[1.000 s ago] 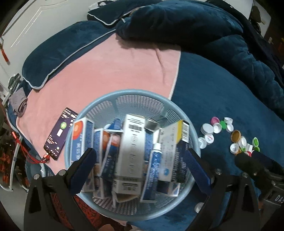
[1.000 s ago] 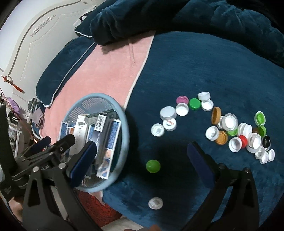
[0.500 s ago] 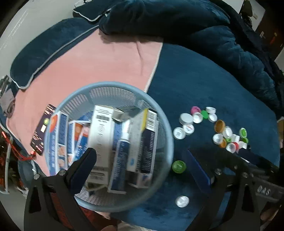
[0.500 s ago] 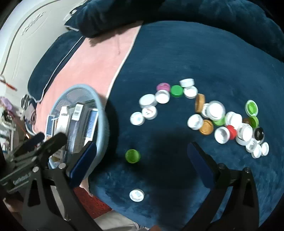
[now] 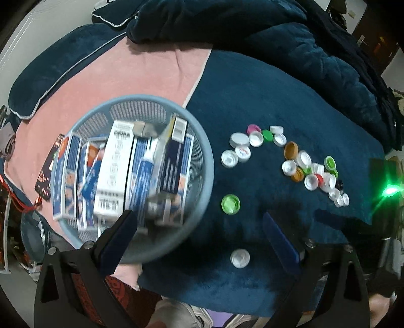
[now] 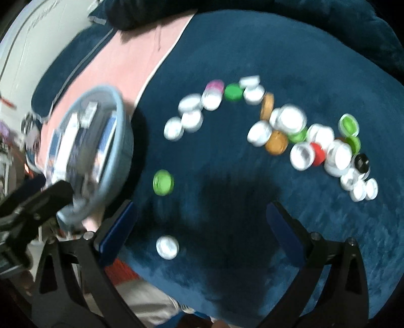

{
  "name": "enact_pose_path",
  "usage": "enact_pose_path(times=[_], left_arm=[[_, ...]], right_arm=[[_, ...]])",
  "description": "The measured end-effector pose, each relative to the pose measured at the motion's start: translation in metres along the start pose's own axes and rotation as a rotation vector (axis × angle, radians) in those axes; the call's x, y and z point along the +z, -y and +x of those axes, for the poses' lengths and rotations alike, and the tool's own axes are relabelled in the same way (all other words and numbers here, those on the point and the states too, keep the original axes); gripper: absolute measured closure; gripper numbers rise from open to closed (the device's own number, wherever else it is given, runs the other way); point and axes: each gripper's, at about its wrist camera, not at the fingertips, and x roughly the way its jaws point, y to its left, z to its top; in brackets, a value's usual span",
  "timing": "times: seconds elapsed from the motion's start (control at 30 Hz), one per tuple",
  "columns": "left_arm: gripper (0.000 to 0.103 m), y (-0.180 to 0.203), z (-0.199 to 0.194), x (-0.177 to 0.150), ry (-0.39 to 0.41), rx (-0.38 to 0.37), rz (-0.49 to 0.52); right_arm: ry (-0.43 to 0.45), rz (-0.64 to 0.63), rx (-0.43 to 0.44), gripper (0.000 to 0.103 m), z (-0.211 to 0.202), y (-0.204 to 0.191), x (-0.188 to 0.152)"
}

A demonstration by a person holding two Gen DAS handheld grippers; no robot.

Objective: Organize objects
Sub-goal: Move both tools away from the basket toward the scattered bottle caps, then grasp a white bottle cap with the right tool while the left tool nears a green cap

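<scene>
A light-blue mesh basket [image 5: 202, 161] [image 6: 126, 131] full of toothpaste boxes and a tube sits on the bed at the left. Several bottle caps [image 5: 310, 166] [image 6: 290, 131] lie scattered on the dark-blue blanket to the right. A lone green cap [image 5: 230, 203] [image 6: 163, 182] and a lone white cap [image 5: 240, 257] [image 6: 167, 247] lie nearer me. My left gripper [image 5: 202, 232] is open and empty above the basket's right edge and the green cap. My right gripper [image 6: 202, 227] is open and empty above the blanket, right of the lone caps.
A pink towel [image 5: 121, 75] lies under the basket. A phone [image 5: 48, 174] with a red cable lies left of the basket. Dark-blue pillows and a bunched quilt [image 5: 227, 22] lie at the back. The bed's front edge runs just beneath the grippers.
Both grippers have moved to the right, away from the basket and over the blanket with the caps. Both stayed open. The objects have not moved.
</scene>
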Motion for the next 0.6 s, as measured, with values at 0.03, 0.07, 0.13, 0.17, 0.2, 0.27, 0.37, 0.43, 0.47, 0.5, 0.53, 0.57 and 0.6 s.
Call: enact_pose_path(times=[0.03, 0.07, 0.13, 0.17, 0.2, 0.27, 0.37, 0.43, 0.47, 0.5, 0.53, 0.57, 0.6], left_arm=[[0.003, -0.002, -0.001, -0.005, 0.004, 0.003, -0.008], [0.003, -0.005, -0.002, -0.01, 0.007, 0.007, -0.022], [0.003, -0.015, -0.002, -0.023, 0.009, 0.01, -0.065], [0.003, -0.02, 0.0, -0.029, 0.005, 0.012, -0.084], [0.003, -0.025, 0.002, -0.035, -0.001, 0.017, -0.105], [0.003, -0.036, 0.008, -0.047, -0.014, 0.025, -0.149], [0.003, -0.047, 0.015, -0.061, -0.029, 0.032, -0.203], [0.003, -0.052, 0.018, -0.067, -0.029, 0.036, -0.23], [0.003, -0.054, 0.019, -0.069, -0.029, 0.038, -0.243], [0.003, -0.054, 0.02, -0.07, -0.029, 0.037, -0.248], [0.003, -0.053, 0.021, -0.071, -0.03, 0.037, -0.25], [0.003, -0.053, 0.023, -0.072, -0.032, 0.038, -0.25], [0.003, -0.053, 0.023, -0.073, -0.034, 0.037, -0.249]], right_arm=[[-0.011, -0.014, 0.009, 0.0, 0.006, -0.003, -0.004], [-0.03, -0.031, 0.019, 0.0, 0.012, -0.007, -0.01], [-0.057, -0.054, 0.03, 0.001, 0.022, -0.014, -0.018], [-0.075, -0.067, 0.038, 0.001, 0.028, -0.018, -0.022], [-0.095, -0.076, 0.043, 0.001, 0.031, -0.022, -0.026], [-0.13, -0.101, 0.053, 0.002, 0.042, -0.031, -0.034], [-0.166, -0.138, 0.045, 0.015, 0.056, -0.044, -0.041], [-0.17, -0.147, 0.032, 0.018, 0.063, -0.047, -0.042], [-0.178, -0.151, 0.031, 0.025, 0.068, -0.048, -0.042], [-0.194, -0.156, 0.034, 0.042, 0.072, -0.048, -0.042], [-0.211, -0.162, 0.033, 0.061, 0.076, -0.048, -0.042], [-0.215, -0.161, 0.027, 0.068, 0.077, -0.047, -0.042], [-0.211, -0.155, 0.025, 0.072, 0.077, -0.043, -0.041]])
